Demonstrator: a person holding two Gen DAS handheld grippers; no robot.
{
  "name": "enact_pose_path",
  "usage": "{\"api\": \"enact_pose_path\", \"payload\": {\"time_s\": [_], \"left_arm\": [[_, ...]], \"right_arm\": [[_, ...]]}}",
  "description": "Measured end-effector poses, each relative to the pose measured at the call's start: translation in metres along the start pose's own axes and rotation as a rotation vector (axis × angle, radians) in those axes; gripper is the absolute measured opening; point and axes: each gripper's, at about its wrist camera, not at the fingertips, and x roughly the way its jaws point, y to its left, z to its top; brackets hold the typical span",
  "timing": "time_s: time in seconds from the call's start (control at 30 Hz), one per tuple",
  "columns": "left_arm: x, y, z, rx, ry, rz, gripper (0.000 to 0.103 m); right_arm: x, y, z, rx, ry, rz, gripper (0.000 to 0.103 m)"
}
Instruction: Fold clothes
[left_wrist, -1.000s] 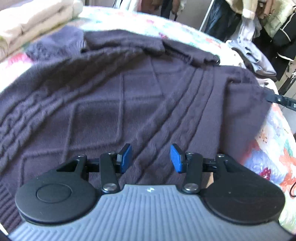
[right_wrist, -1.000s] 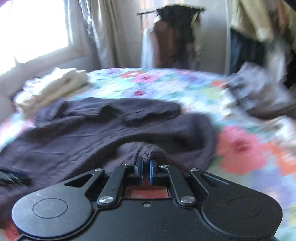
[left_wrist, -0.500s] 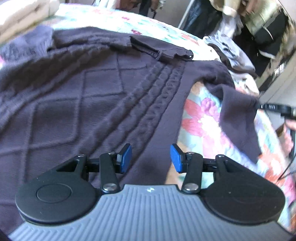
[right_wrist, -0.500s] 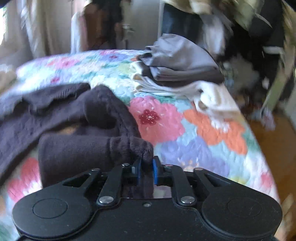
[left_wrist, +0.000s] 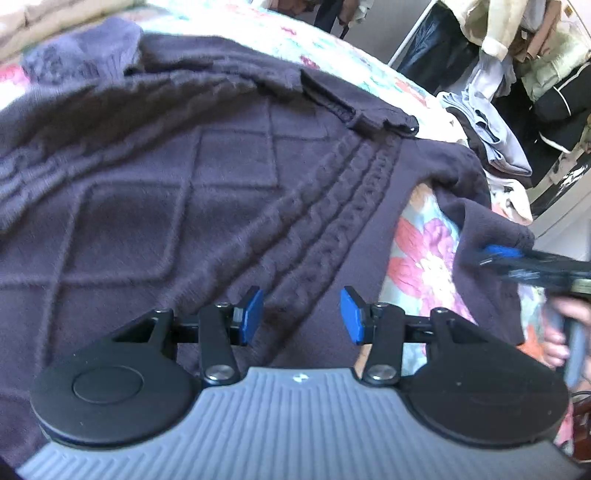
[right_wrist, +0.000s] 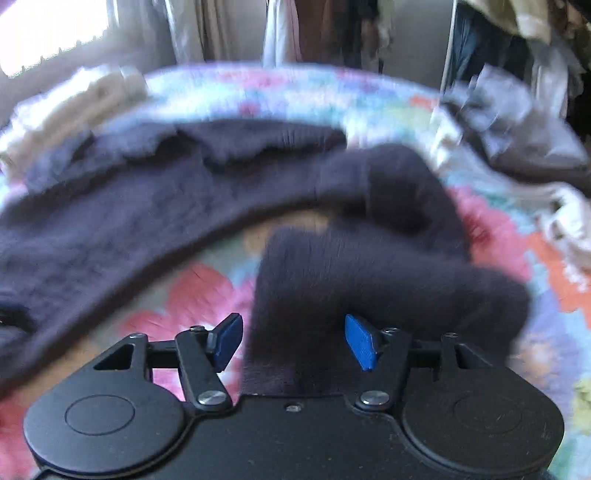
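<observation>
A dark purple cable-knit sweater (left_wrist: 184, 192) lies spread on a floral quilt (left_wrist: 424, 251). My left gripper (left_wrist: 301, 319) is open and empty, just above the sweater's right side. The sweater's sleeve (right_wrist: 351, 280) is pulled out to the right and lies on the quilt. My right gripper (right_wrist: 293, 341) is open with the sleeve's end lying between its fingers; it also shows in the left wrist view (left_wrist: 517, 262) at the sleeve's end.
A stack of folded grey and white clothes (right_wrist: 524, 162) sits on the bed's right side. Cream folded clothes (right_wrist: 74, 103) lie at the far left. Hanging garments (left_wrist: 535, 55) fill a rack beyond the bed.
My right gripper pulled the sleeve out to the right, away from the sweater's body, then opened and let it go. My left gripper stayed open and shifted slightly over the sweater.
</observation>
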Motion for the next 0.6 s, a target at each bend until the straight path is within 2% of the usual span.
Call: {"api": "enact_pose_path", "payload": {"time_s": [0.03, 0.07, 0.1, 0.13, 0.17, 0.23, 0.53, 0.57, 0.6], "left_arm": [[-0.001, 0.001, 0.0, 0.003, -0.002, 0.011, 0.046], [-0.001, 0.002, 0.0, 0.002, -0.001, 0.02, 0.047], [-0.002, 0.004, -0.001, 0.0, 0.002, 0.028, 0.047], [-0.002, 0.006, -0.002, -0.001, 0.005, 0.033, 0.047], [-0.003, 0.008, -0.002, -0.002, 0.008, 0.036, 0.047], [-0.005, 0.011, -0.003, 0.0, 0.011, 0.039, 0.047], [-0.022, 0.009, -0.006, 0.0, 0.005, -0.056, 0.047], [-0.023, 0.008, -0.007, -0.007, 0.007, -0.076, 0.047], [-0.024, 0.007, -0.007, -0.014, 0.009, -0.095, 0.047]], "right_arm": [[0.013, -0.002, -0.001, 0.01, 0.011, -0.001, 0.071], [0.017, -0.007, -0.001, 0.052, -0.014, 0.009, 0.07], [0.015, -0.008, 0.001, 0.089, -0.016, 0.006, 0.061], [0.01, -0.007, 0.004, 0.102, -0.007, 0.002, 0.03], [0.003, -0.005, 0.007, 0.103, -0.002, 0.016, 0.017], [-0.014, -0.003, 0.008, 0.151, 0.012, 0.095, 0.006], [-0.096, 0.006, -0.007, 0.499, 0.113, 0.603, 0.006], [-0.097, 0.012, -0.008, 0.496, 0.118, 0.625, 0.006], [-0.095, 0.02, -0.009, 0.46, 0.119, 0.602, 0.006]]}}
